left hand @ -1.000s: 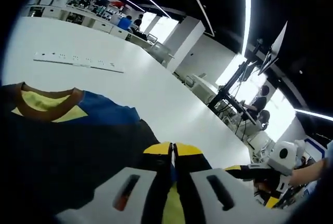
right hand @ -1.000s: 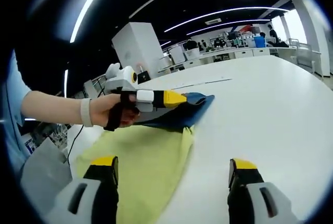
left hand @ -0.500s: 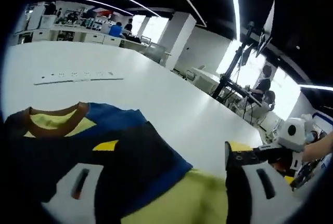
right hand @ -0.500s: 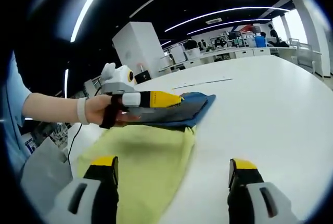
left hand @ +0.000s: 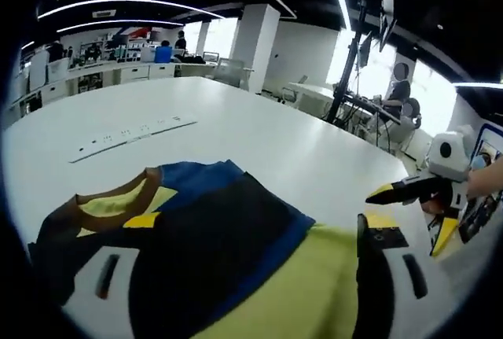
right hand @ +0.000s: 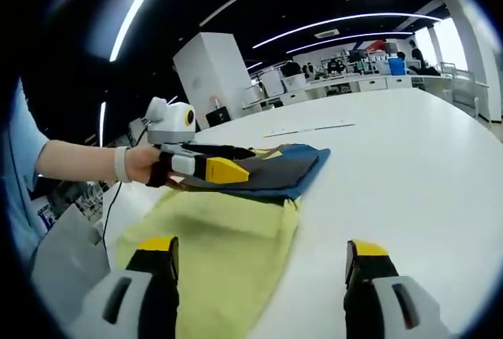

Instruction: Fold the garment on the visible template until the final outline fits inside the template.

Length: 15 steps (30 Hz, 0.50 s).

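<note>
Left gripper (left hand: 259, 256): jaws spread wide, positioned above the garment (left hand: 220, 237). Left hand (right hand: 145, 164) grips its handle, forearm extended. Right gripper (right hand: 259, 264): jaws parted, empty, positioned beside the garment's near edge.

White desk (left hand: 259, 138) carries the garment (left hand: 212, 237), partly folded, and a long white strip (left hand: 130, 136) well apart from it.

free: bare white table (right hand: 416, 158) right of garment (right hand: 236, 229) | obstacle: left hand-held gripper (right hand: 208, 167) over garment
</note>
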### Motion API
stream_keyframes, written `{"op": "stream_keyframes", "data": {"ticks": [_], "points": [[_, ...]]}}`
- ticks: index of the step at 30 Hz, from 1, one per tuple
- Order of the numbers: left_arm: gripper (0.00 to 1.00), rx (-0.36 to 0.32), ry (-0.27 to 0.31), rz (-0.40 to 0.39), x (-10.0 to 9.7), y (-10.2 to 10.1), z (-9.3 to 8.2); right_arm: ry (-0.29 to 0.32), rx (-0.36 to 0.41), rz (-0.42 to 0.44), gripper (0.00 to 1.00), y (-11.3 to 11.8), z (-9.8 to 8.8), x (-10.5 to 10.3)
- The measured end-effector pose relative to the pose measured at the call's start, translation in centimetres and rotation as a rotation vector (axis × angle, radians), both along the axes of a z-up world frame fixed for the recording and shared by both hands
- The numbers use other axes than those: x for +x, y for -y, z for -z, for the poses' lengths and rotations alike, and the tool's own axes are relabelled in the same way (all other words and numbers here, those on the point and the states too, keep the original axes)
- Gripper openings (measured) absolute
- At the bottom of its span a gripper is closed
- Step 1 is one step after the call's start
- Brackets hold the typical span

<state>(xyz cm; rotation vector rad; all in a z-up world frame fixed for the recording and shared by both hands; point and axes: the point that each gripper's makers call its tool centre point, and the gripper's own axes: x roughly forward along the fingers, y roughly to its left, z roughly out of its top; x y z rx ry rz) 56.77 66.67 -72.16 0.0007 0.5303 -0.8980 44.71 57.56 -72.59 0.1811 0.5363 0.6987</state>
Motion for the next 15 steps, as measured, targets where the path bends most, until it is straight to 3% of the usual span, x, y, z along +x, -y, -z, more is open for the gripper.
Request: {"op": "stream_keyframes", "data": {"ticks": [10, 15], "points": [[0.99, 0.002, 0.033, -0.018, -1.9, -3.5, -1.7, 0.016, -0.019, -0.018, 0.88, -0.2, -0.7, -0.1], [0.99, 0.030, 0.058, -0.038, -3.4, -7.1, -1.9, 0.018, -0.030, -0.029, 0.87, -0.4, -0.8, -0.3]]}}
